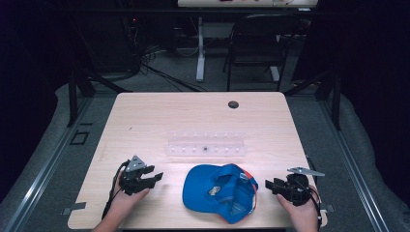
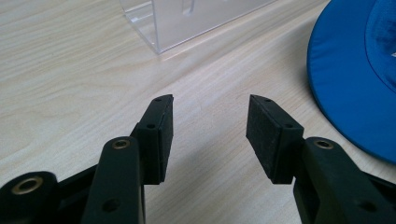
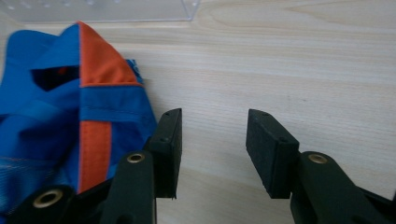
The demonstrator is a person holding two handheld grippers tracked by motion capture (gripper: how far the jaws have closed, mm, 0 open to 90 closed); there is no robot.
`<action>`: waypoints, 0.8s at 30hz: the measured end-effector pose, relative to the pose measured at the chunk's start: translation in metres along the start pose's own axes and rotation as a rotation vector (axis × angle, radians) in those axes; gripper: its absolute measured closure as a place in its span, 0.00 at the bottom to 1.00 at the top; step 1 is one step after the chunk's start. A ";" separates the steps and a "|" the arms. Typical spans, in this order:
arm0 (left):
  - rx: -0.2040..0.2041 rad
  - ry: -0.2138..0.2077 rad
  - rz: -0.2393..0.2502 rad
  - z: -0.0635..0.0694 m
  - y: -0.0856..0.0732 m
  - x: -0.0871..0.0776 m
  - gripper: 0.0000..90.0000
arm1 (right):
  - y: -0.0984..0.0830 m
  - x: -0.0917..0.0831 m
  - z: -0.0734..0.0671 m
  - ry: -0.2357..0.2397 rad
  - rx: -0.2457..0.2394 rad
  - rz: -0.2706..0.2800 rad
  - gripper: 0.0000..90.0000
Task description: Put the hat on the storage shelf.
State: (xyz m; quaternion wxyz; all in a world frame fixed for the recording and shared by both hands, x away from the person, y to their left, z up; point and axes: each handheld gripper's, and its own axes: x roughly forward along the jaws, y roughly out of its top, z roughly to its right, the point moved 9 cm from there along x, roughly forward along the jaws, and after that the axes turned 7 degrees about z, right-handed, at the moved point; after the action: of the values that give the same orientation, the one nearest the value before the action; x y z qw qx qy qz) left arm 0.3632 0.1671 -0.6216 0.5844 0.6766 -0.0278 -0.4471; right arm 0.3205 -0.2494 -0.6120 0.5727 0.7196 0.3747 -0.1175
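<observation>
Nothing looks started yet: the blue cap (image 1: 220,192) lies upside down at the lower middle of the frame on the surface (image 1: 145,121), untouched. The left claw (image 1: 153,177) and right claw (image 1: 269,185) flank it, both wide open and empty; grasping remains.

One fixed overhead camera and two low, jaw-mounted cameras cover the same tabletop.

The high view looks forward and down from the person's side, taking in the whole pale wooden table (image 1: 145,116) from afar. The left gripper view and right gripper view sit close above the wood, looking along their black jaws; both share the blue fabric cap with orange panels (image 2: 355,79) (image 3: 51,121) and the clear plastic rack (image 2: 187,18) (image 3: 102,11).
</observation>
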 end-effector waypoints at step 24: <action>0.011 0.002 -0.003 0.001 0.000 0.001 0.57 | -0.005 -0.015 -0.038 0.304 0.118 -0.170 0.65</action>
State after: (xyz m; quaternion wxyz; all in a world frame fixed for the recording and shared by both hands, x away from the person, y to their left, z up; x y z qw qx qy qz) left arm 0.3630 0.1663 -0.6223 0.5799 0.6804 -0.0286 -0.4471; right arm 0.2971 -0.2209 -0.5944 0.4542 0.7272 0.5089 -0.0771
